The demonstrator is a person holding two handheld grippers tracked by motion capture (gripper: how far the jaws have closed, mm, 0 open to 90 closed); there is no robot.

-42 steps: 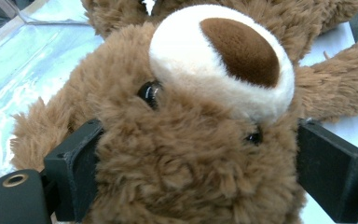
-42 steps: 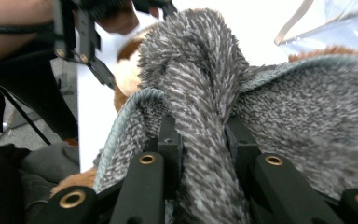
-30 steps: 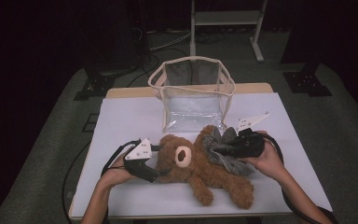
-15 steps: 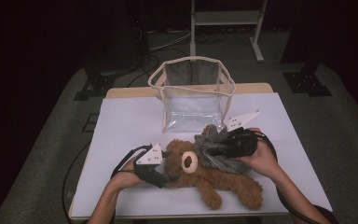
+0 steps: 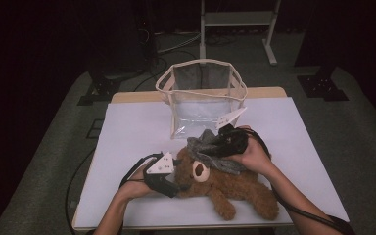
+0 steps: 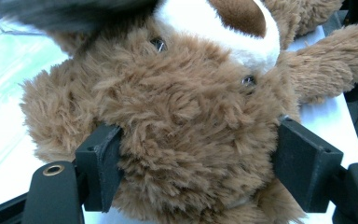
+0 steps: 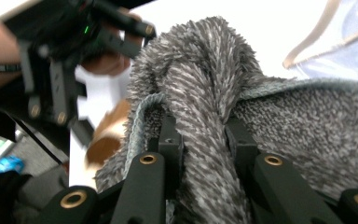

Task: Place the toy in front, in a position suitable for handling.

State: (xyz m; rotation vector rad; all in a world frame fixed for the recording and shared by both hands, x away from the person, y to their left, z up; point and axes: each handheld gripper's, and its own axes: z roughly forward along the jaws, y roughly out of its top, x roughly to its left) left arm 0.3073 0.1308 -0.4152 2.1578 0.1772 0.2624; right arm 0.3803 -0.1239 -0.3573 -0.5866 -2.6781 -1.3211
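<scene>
A brown teddy bear (image 5: 235, 188) lies on its back on the white table (image 5: 132, 127), head to the left. My left gripper (image 5: 177, 182) is shut on the bear's head (image 6: 191, 121), one jaw pressed into the fur on each side. A grey fuzzy cloth (image 5: 206, 149) is draped over the bear's chest and head top. My right gripper (image 5: 217, 146) is shut on a raised fold of that cloth (image 7: 200, 107). In the right gripper view, the other hand's gripper (image 7: 70, 42) shows at the upper left, with a patch of bear fur (image 7: 106, 135) below it.
A clear plastic bag with a beige rim (image 5: 203, 90) stands open just behind the bear at the table's far middle. Cables trail from both grippers over the table's near edge. A metal stand (image 5: 237, 19) rises on the floor beyond.
My right gripper has carried the grey cloth leftward over the bear. My left gripper and the bear's head have shifted slightly right and nearer.
</scene>
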